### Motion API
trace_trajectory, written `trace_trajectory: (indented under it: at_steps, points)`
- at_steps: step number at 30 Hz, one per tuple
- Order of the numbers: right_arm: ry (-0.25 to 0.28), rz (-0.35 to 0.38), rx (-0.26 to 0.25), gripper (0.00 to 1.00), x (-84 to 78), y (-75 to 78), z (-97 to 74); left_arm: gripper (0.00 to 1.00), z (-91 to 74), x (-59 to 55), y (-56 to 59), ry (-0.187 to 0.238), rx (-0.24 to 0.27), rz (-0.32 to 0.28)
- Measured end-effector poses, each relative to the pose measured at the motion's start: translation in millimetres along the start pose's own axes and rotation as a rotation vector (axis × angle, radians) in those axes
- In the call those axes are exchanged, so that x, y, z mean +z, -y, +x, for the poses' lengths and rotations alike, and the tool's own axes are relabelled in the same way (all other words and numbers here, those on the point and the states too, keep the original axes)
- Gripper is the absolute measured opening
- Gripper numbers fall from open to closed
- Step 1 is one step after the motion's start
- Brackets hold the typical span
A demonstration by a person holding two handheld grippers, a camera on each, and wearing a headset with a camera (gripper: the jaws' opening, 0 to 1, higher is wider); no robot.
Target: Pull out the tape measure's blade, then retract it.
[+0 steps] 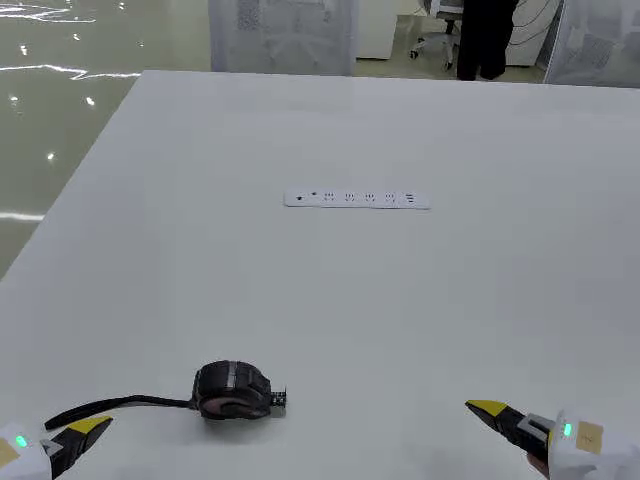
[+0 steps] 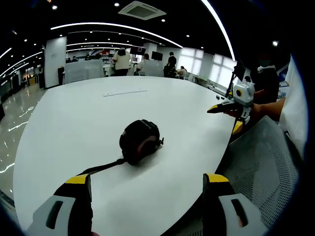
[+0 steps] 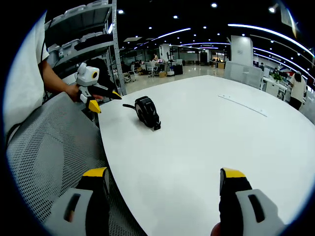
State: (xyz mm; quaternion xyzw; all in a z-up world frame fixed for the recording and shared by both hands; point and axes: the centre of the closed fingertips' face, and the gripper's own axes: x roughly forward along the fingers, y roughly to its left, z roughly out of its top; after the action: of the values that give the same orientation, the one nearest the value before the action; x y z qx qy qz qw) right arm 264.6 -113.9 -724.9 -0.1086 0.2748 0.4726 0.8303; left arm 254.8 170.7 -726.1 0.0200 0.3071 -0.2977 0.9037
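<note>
A black tape measure [image 1: 233,391] lies on the white table [image 1: 350,280] near its front edge, its black wrist strap [image 1: 110,407] trailing to the left. No blade is drawn out. In the left gripper view the tape measure [image 2: 140,140] sits a short way ahead of my left gripper [image 2: 147,196], which is open and holds nothing. In the right gripper view the tape measure [image 3: 147,111] lies farther off, ahead and to the left of my open right gripper [image 3: 165,194]. The left gripper [image 1: 75,433] is at the bottom left of the head view, the right gripper [image 1: 497,415] at the bottom right.
A white power strip [image 1: 356,198] lies flat on the table's middle, well beyond the tape measure. A grey mesh chair [image 3: 44,147] stands at the table's near edge. People and office furniture [image 1: 485,40] stand past the far edge.
</note>
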Motion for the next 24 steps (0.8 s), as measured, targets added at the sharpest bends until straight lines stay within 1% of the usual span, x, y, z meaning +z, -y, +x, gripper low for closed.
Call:
trace_trajectory:
  at_steps: [3, 9, 16, 18, 24]
  points:
    - [0.001, 0.011, -0.002, 0.90, -2.1, -0.1, -2.5, 0.91, -1.7, 0.0, -1.1, 0.002, 0.004, 0.007]
    - [-0.006, 0.017, -0.004, 0.93, -5.9, -1.5, -5.6, 0.93, -4.9, -1.8, -3.6, 0.005, 0.002, -0.001]
    - [-0.010, 0.020, -0.006, 0.94, -9.2, -3.1, -7.5, 0.95, -6.3, -3.8, -2.1, 0.004, -0.003, -0.011]
    - [-0.010, 0.021, -0.007, 0.95, -9.4, -3.7, -8.0, 0.95, -6.9, -3.6, -1.3, 0.007, -0.004, -0.006]
    - [0.004, 0.031, -0.018, 0.95, -7.9, -2.1, -10.0, 0.96, -7.7, -4.5, -0.1, 0.010, -0.010, 0.001]
